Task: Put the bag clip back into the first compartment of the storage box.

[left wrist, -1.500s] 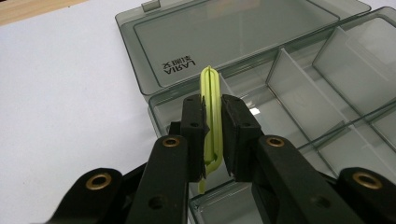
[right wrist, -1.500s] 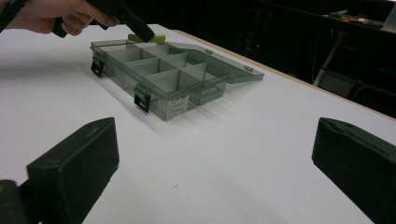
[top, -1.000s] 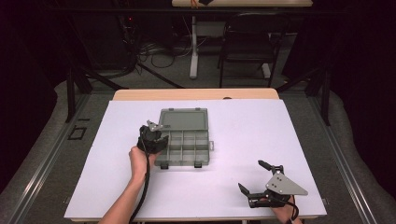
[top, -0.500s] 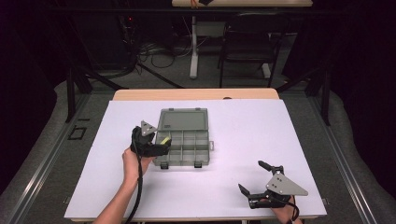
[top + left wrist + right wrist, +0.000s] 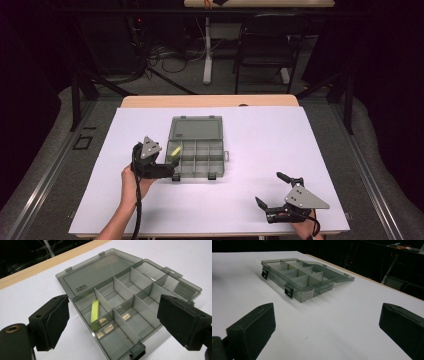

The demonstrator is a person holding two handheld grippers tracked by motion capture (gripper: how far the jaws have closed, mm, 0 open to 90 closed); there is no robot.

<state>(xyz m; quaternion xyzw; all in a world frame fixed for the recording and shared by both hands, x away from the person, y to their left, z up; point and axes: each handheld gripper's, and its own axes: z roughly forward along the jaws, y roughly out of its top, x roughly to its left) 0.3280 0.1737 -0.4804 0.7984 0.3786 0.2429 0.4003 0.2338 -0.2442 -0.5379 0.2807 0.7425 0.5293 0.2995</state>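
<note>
Surroundings: we see a white table with a wooden far edge and a dark chair behind.
Box: a smoky translucent plastic organiser, lid flat open, thin dividers.
Yellow strip: lying in a near-left compartment.
Left gripper: our jaws wide apart, just opened, nothing between them.
Right gripper: jaws open, empty.

The open lid of the grey compartment box carries a small moulded mark near its hinge-side corner, seen in the left gripper view; its letters are too small and upside down to make out. In the right gripper view a white sticker with fine dark print sits on the box's near end wall, beside a black latch; that print is also too small to read. No other writing, number or sign can be read.
</note>
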